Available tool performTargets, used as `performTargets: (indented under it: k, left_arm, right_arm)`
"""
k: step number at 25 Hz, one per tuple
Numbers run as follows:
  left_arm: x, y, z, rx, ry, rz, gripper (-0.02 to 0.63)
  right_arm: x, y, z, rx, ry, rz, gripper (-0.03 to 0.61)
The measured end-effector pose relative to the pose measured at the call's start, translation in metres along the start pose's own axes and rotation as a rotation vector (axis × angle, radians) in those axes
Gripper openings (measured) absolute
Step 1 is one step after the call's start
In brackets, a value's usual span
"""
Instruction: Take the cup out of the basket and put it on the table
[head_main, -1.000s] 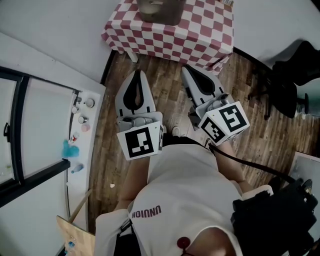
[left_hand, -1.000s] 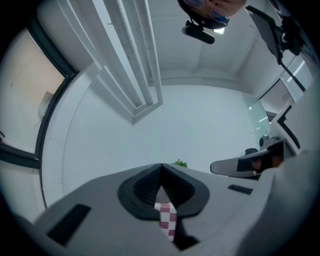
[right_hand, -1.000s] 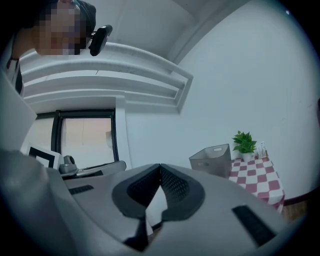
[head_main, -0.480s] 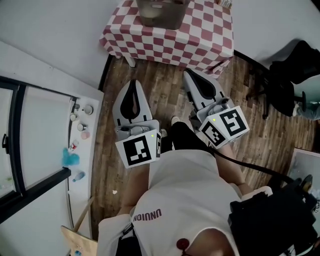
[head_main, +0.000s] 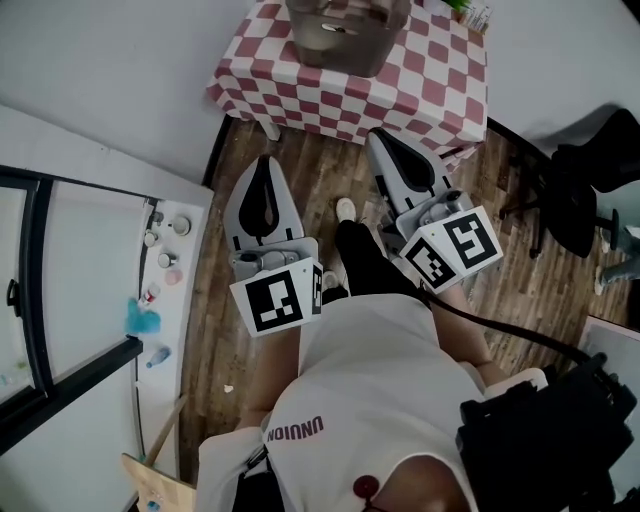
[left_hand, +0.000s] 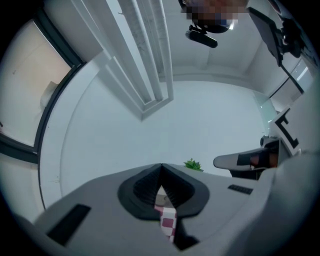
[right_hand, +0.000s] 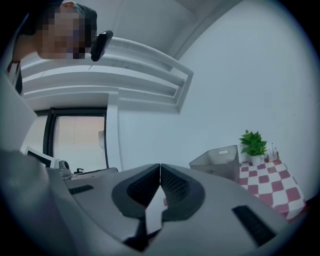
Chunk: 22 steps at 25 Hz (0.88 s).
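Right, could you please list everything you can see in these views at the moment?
Table with red-and-white checked cloth: one, against the white wall, ahead of the person.
Grey plastic basket: one, on the table; contents unclear.
Green potted plant: one, white pot, on the table beside the basket.
Black office chair: one, right of the table.
Small bottles and jars: several, mixed colours, on the white sill at left.
Black bag: one, lower right, by the person.
Brown wooden floor: under everything.
White shirt: one, worn by the person.
Left gripper: grey, jaws together, empty.
Right gripper: grey, jaws together, empty.
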<state>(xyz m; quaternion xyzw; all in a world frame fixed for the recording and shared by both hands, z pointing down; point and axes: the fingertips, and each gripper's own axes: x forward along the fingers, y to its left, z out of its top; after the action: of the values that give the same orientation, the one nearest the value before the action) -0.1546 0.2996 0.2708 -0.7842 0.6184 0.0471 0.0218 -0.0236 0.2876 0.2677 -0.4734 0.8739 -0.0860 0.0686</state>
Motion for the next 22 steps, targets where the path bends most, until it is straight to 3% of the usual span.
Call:
performTargets:
  k: [14,22]
  left_arm:
    - [0.158,0.012,0.011,0.02,-0.02,0.126,0.011]
    - [0.214,0.011,0.021,0.028,-0.049,0.193,0.011]
  right_arm:
    - [0.132,-0.104,0.05,0.02,-0.009,0.153,0.018]
    - [0.18,-0.151,0.077,0.012,-0.027,0.223,0.018]
